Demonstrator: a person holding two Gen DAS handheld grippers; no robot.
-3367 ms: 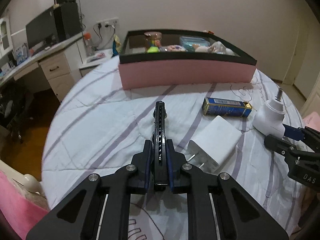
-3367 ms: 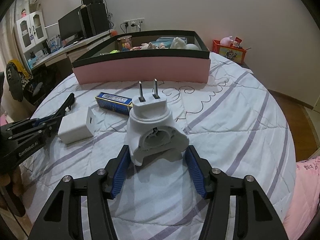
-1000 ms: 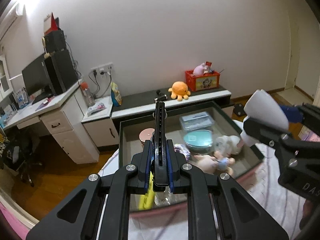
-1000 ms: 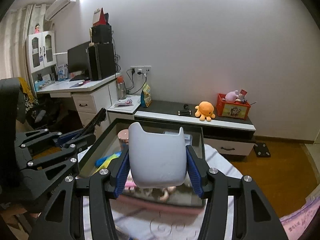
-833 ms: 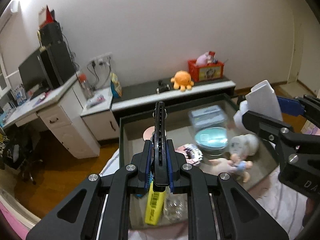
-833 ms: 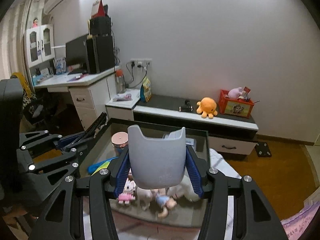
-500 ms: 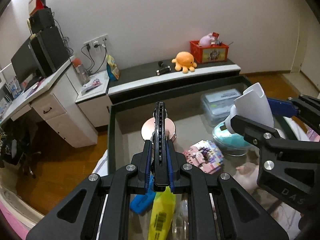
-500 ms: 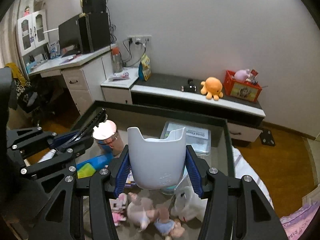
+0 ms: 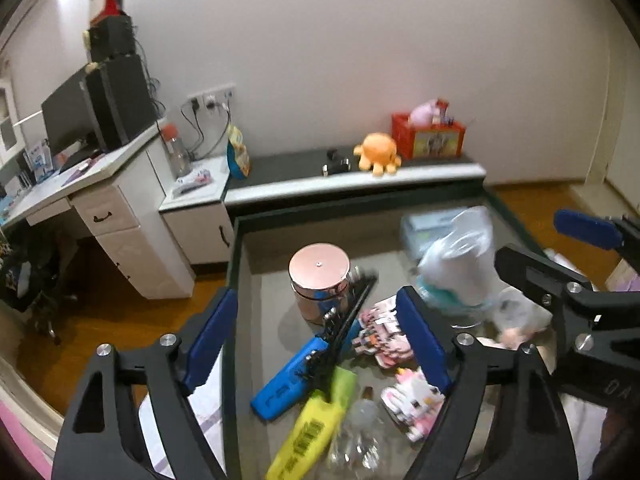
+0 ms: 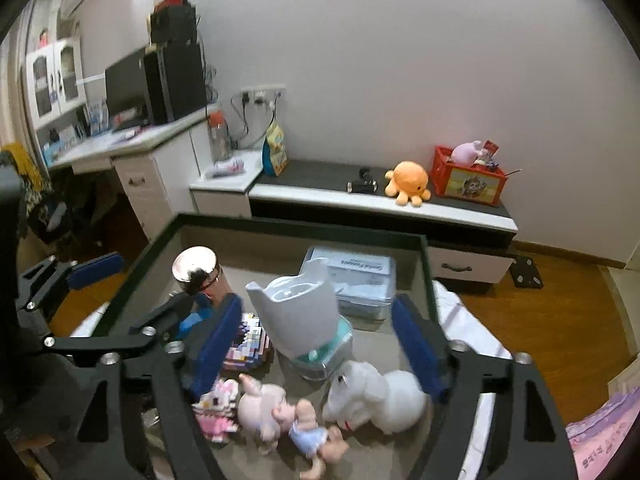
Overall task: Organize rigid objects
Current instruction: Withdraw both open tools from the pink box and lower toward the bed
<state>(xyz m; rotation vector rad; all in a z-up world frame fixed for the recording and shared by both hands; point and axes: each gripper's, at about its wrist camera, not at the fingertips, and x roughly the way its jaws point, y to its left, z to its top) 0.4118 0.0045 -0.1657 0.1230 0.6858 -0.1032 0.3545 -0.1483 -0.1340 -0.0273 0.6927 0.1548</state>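
Above box: your left hand-held gripper opening, black clip dropping free between jaws; right hand-held gripper opening, white plug released, tilted on teal tub. Both rigid, light, smooth; regrip across flat sides.

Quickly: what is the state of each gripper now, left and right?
Left gripper: opening, pads clear of the black comb.
Right gripper: opening, pads clear of the white plug adapter.
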